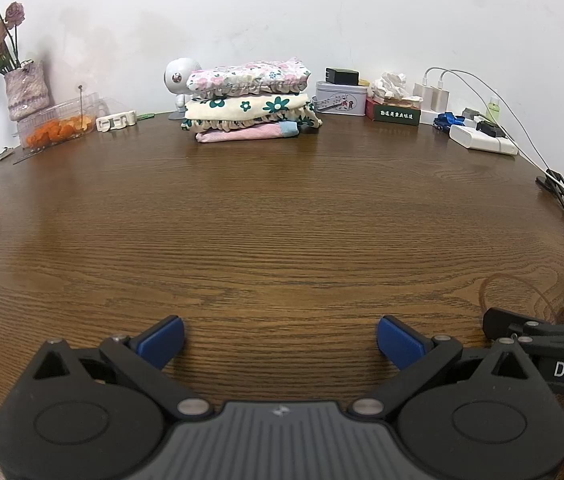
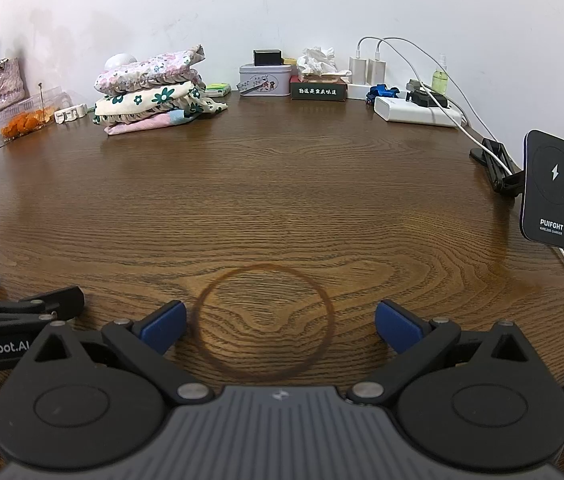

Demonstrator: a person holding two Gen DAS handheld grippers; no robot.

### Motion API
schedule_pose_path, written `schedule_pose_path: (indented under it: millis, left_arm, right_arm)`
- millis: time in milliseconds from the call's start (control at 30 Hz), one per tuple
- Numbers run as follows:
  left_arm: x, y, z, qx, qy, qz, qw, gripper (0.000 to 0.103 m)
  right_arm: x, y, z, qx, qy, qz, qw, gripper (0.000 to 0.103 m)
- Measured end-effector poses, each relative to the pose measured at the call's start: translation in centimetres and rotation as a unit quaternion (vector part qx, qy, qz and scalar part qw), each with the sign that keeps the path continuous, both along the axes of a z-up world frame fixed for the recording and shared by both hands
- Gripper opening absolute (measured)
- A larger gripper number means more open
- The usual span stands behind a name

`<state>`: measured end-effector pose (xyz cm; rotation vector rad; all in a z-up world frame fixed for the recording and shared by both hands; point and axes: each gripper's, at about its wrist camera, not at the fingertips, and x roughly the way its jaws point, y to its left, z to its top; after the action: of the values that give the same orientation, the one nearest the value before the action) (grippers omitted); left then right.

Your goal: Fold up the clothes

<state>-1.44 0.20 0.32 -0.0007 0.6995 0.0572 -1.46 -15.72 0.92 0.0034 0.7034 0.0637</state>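
While both tongs gape, the folded clothes lie well beyond

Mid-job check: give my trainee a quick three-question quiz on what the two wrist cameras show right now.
1. True or false: the left gripper is shut on a garment.
2. How many folded garments are in the stack of clothes at the back of the table?
3. Which lies between the fingers of the right gripper: (a) a sock, (b) a ring-shaped stain, (c) a phone?

Key: 1. False; it is open and holds nothing. 2. Three. 3. b.
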Motion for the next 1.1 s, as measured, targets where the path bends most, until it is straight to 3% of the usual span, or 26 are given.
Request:
schedule_pose_path:
  millis: [1100]
  left_arm:
    - [0.03,-0.14,-0.01,0.0,0.0,0.001,1.0,0.103]
  right_arm:
    - [-0.03,-0.19,0.01,0.004,-0.001,0.002,1.0,0.102]
